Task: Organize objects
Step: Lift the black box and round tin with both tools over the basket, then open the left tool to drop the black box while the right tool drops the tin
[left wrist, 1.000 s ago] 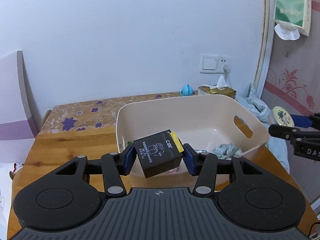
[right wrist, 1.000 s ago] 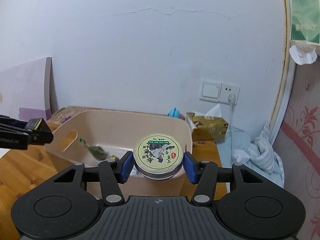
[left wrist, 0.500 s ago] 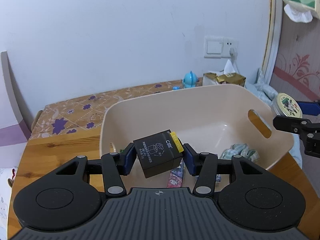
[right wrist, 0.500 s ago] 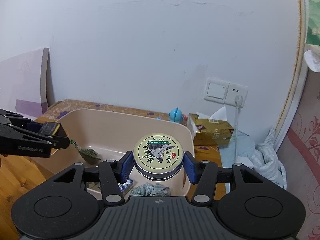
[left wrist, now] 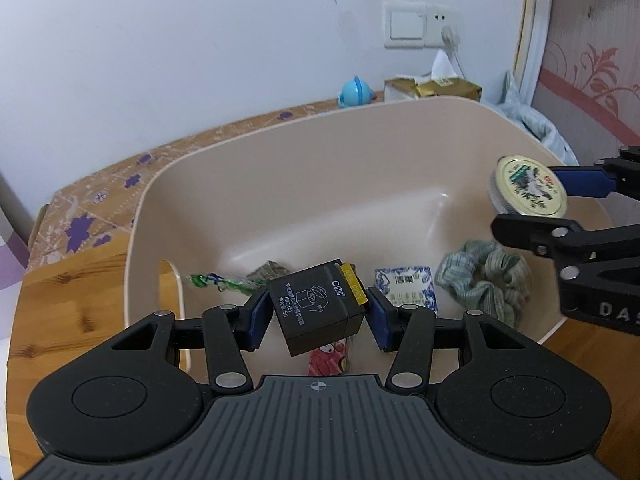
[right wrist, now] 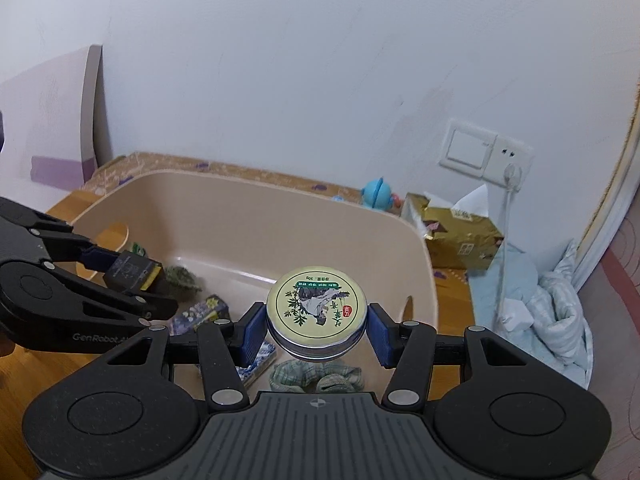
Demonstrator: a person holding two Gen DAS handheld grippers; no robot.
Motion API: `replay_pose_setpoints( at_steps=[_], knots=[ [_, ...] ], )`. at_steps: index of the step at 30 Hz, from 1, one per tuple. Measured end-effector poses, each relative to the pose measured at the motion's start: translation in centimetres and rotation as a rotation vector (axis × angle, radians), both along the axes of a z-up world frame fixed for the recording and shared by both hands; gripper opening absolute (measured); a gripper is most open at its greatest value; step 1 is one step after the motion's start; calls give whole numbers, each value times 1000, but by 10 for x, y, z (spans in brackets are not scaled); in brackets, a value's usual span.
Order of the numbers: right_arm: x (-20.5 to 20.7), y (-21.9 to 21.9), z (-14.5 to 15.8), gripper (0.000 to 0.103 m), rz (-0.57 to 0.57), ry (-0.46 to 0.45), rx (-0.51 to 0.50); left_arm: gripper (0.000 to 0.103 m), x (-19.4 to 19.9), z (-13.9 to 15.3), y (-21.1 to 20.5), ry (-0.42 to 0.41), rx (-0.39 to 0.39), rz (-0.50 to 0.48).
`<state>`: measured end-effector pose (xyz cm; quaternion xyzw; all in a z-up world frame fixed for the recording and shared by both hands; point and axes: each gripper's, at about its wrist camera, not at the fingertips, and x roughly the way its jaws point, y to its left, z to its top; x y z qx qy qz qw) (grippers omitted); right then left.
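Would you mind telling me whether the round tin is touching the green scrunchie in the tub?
Apart. The left wrist view shows the round tin held clearly above the scrunchie, tub wall visible between.

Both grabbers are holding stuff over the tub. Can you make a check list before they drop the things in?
1. left gripper grips the black box: ok.
2. right gripper grips the round tin: ok.
3. Box is over the beige tub, inside its rim: ok.
4. Tin is over the tub: ok.
5. Bare floor under the box: not ok, a red packet lies there.
6. Bare floor under the tin: not ok, a checked scrunchie lies there.
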<state>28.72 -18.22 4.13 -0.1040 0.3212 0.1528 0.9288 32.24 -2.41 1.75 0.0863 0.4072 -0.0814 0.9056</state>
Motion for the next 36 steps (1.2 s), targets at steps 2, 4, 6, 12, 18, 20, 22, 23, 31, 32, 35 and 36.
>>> replay_pose_setpoints(
  at_steps=[2, 4, 6, 12, 18, 20, 22, 23, 31, 32, 35, 36],
  knots=[
    [4, 3, -4, 51, 7, 22, -12, 52, 1, -1, -1, 6, 1, -2],
    [8, 6, -7, 51, 17, 45, -28, 52, 2, -3, -3, 23, 8, -6],
    [10, 11, -9, 51, 35, 68, -47, 52, 5, -5, -3, 41, 7, -1],
    [16, 19, -16, 51, 47, 119, -71, 52, 13, -12, 1, 111, -23, 11],
    [17, 16, -18, 60, 31, 128, -59, 58, 11, -12, 1, 99, -9, 15],
    [14, 13, -16, 65, 31, 106, -51, 65, 8, -10, 1, 79, -14, 16],
    [10, 11, -14, 70, 22, 92, -41, 73, 4, -6, 2, 58, -25, 22],
    [7, 10, -12, 75, 19, 81, -41, 74, 2, -4, 3, 45, -31, 25],
    [-24, 2, 11, 103, -4, -48, -42, 87, -20, 24, 14, -62, -58, 66],
    [-27, 1, 14, 103, -8, -58, -40, 88, -25, 29, 15, -80, -60, 67],
    [-39, -3, 22, 103, -17, -81, -32, 90, -37, 38, 17, -113, -61, 63],
    [-42, -5, 25, 103, -21, -88, -30, 90, -41, 41, 18, -121, -61, 67]
  ],
)
